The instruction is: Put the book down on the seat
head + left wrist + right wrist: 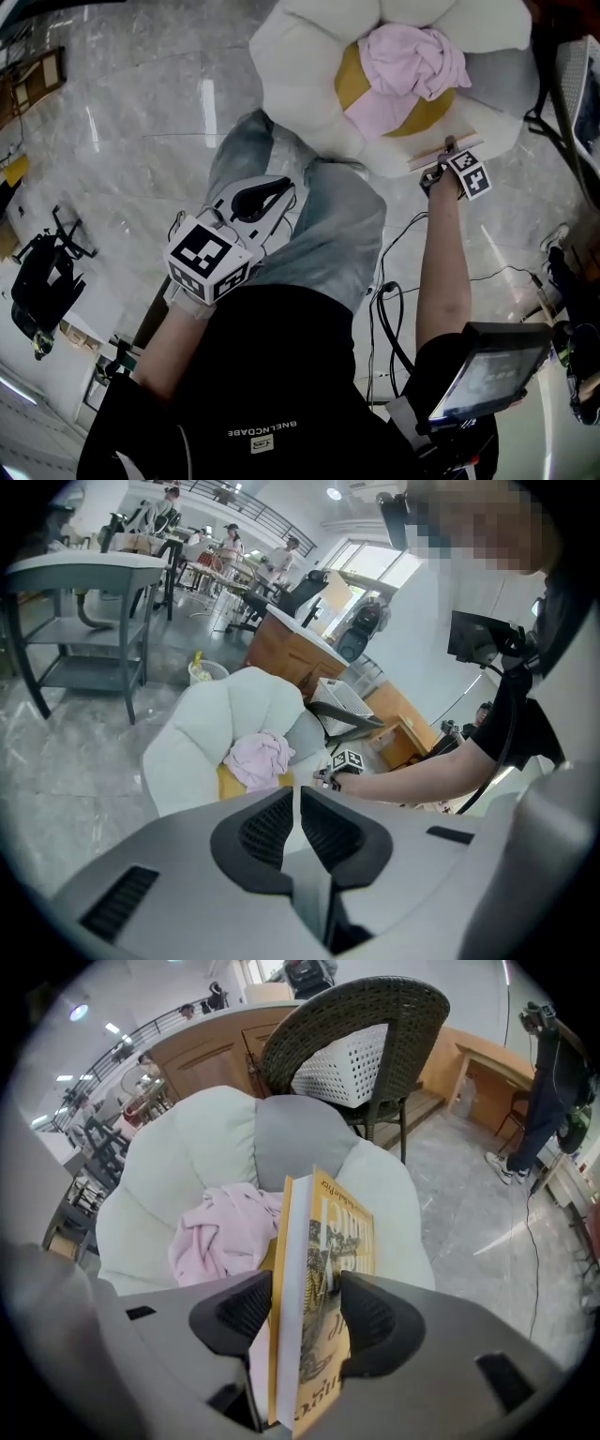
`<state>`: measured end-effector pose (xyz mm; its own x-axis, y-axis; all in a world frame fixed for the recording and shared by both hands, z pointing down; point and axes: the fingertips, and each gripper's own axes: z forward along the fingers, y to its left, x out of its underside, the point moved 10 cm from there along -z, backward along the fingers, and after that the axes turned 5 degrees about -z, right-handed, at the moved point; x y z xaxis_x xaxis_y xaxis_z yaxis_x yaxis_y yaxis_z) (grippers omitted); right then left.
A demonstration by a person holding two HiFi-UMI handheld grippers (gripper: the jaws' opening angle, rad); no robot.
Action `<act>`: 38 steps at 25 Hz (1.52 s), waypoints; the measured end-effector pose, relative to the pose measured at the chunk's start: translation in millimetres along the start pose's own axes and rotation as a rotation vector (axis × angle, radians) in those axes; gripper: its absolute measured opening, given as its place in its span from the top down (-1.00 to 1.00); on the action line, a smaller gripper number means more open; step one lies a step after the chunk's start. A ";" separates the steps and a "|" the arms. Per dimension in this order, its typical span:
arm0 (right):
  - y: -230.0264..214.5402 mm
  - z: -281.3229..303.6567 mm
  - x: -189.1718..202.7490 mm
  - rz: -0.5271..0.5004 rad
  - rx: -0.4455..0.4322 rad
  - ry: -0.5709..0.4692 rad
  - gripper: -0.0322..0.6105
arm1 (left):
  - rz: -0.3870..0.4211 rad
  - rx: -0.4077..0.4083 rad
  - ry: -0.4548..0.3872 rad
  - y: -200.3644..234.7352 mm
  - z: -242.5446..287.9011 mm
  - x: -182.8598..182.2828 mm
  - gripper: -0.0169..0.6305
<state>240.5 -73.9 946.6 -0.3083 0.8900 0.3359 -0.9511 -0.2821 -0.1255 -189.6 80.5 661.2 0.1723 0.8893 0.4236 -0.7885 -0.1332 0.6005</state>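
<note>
The floor (pixel 122 103) is grey polished stone and shows bright streaks of light. A soft white seat (pixel 169 1176) stands on it, with a dark wicker chair (pixel 361 1016) just behind. Further back runs a long wooden counter (pixel 291 653), and off to one side is a wooden desk (pixel 487 1063). A grey shelf table (pixel 84 621) stands apart from the seat. A round lamp (pixel 334 494) shines in the ceiling, and a window (pixel 375 564) is bright with daylight.

A white, petal-shaped seat (pixel 300 75) stands on the pale marble floor (pixel 122 112). A yellow cushion (pixel 351 80) lies in its middle, with a crumpled pink cloth (pixel 412 58) on top.
</note>
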 end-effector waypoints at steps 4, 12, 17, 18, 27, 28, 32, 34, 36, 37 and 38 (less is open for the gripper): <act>15.5 8.6 2.5 -0.038 -0.015 0.017 0.19 | -0.024 -0.010 -0.011 6.7 -5.6 7.8 0.90; 43.8 24.1 9.1 -0.063 -0.014 0.046 0.17 | -0.056 -0.027 -0.026 24.1 -20.2 18.2 0.90; 55.1 25.7 15.8 -0.077 -0.019 0.052 0.17 | -0.068 -0.035 -0.034 33.5 -27.6 22.4 0.90; 56.4 24.2 16.1 -0.078 -0.017 0.051 0.17 | -0.069 -0.034 -0.035 34.4 -28.7 21.9 0.90; 73.3 -5.0 12.1 -0.103 -0.049 0.062 0.17 | -0.050 -0.004 -0.046 32.5 -40.1 7.4 0.90; 76.0 -10.4 12.1 -0.102 -0.057 0.068 0.17 | -0.049 0.001 -0.048 31.6 -41.6 5.0 0.90; 90.7 -32.6 11.6 -0.102 -0.101 0.099 0.18 | -0.038 0.025 -0.059 26.1 -50.6 -8.5 0.90; 98.3 -44.8 11.4 -0.099 -0.119 0.113 0.18 | -0.032 0.042 -0.063 23.0 -55.3 -16.5 0.90; 104.4 -56.6 9.4 -0.097 -0.143 0.122 0.18 | -0.028 0.060 -0.066 19.8 -57.9 -24.7 0.90; 108.1 -61.7 8.0 -0.095 -0.161 0.126 0.18 | -0.025 0.067 -0.068 18.4 -59.2 -29.4 0.90; 112.1 -66.7 6.6 -0.092 -0.179 0.129 0.18 | -0.020 0.074 -0.068 16.9 -60.7 -34.6 0.90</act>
<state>133.1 -75.8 872.5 -0.2048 0.9507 0.2327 -0.9535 -0.1401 -0.2669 -244.7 74.0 615.5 0.2293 0.8604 0.4550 -0.7390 -0.1504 0.6568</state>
